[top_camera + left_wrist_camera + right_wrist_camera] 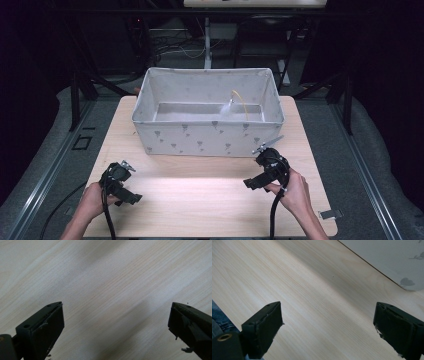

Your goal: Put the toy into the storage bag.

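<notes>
Start state: my left gripper (120,181) and right gripper (267,172) hover over the bare bench (200,190), fingers spread and empty, bin (207,137) untouched, nothing yet done.

Both tools (131,198) (254,183) wide apart, empty

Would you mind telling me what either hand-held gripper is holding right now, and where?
Nothing: the left hand-held gripper and right hand-held gripper are both open over the bare table.

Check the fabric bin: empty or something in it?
Not empty. The fabric bin stands upright on the table, and a small whitish item with a yellow cord lies inside near the back right. What it is: cannot tell.
</notes>
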`<state>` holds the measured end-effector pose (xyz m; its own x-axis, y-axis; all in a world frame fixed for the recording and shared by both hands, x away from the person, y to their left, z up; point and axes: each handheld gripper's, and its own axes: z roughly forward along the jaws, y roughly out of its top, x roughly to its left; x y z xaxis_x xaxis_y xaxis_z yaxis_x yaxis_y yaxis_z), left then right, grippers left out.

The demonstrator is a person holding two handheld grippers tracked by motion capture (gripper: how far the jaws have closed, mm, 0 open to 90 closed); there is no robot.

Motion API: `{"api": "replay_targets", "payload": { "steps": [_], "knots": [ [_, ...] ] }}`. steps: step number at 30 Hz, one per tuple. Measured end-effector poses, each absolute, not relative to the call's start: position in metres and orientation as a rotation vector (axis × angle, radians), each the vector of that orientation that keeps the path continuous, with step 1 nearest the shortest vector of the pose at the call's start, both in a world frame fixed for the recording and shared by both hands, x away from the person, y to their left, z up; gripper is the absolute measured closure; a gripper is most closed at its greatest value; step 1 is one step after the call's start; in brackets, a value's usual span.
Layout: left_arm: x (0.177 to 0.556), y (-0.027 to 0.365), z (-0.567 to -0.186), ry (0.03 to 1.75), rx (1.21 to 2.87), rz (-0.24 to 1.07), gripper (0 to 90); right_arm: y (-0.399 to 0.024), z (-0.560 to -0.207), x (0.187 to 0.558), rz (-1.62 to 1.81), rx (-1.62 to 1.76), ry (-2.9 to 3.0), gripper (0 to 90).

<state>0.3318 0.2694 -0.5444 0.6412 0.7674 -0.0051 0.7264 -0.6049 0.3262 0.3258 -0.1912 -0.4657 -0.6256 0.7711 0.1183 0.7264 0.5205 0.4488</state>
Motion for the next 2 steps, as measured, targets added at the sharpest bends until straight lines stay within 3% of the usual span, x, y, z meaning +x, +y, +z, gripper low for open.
{"api": "replay_targets", "payload": {
  "steps": [2],
  "knots": [
    [0.3319,0.2694,-0.5442,1.202,2.564,0.194,0.6,-0.1927,-0.4668,0.3256,0.692,1.306,2.652,8.4]
  ]
}}
